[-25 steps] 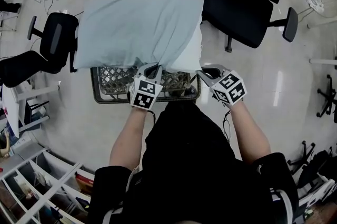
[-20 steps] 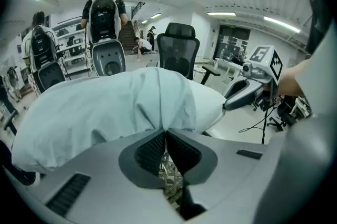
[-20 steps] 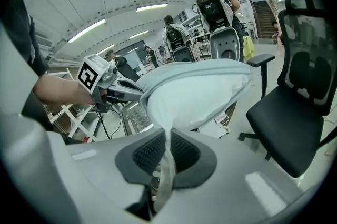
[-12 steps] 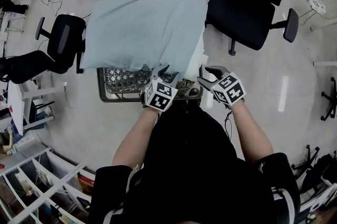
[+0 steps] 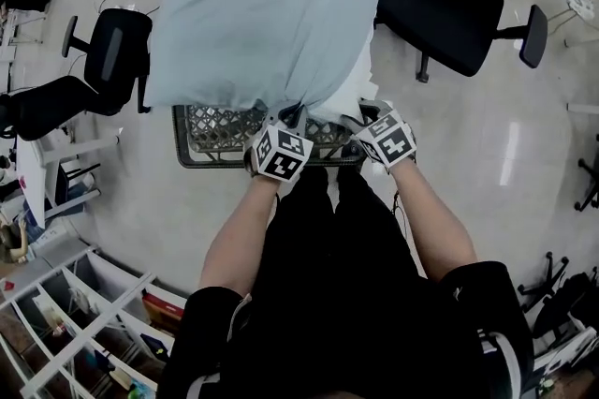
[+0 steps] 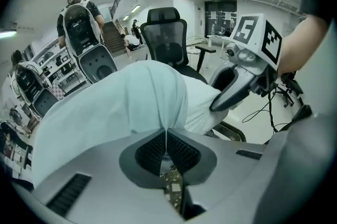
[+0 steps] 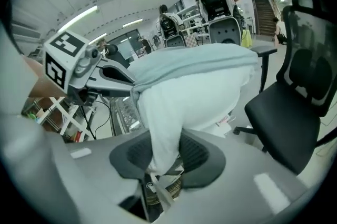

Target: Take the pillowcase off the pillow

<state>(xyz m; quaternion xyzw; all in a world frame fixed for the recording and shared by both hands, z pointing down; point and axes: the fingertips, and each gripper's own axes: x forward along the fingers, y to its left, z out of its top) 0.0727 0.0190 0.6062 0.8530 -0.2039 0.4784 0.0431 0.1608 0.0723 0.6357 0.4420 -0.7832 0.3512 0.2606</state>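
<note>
Left tongs (image 6: 167, 136) are pinching pillowcase (image 5: 253, 36) edge; right tongs (image 7: 166, 152), just widened, are clamping pillow (image 7: 200, 97) corner, both above basket (image 5: 211, 140).

My left tool (image 6: 166, 132) has dark ribbed pads (image 6: 150, 152) in matt grey plastic, the pillowcase (image 5: 253, 36) is soft matt cloth, the pillow (image 5: 352, 93) smooth white fabric, the floor (image 5: 524, 154) glossy.

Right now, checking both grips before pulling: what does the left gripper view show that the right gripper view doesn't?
Only the left gripper view: the left gripper, fingers just closed, pinching a thin fold of blue pillowcase. Only the right gripper view: the right gripper clamping the bare white pillow corner, its tag showing. Both: pillowcase over pillow, the other gripper, the basket, a black office chair.
</note>
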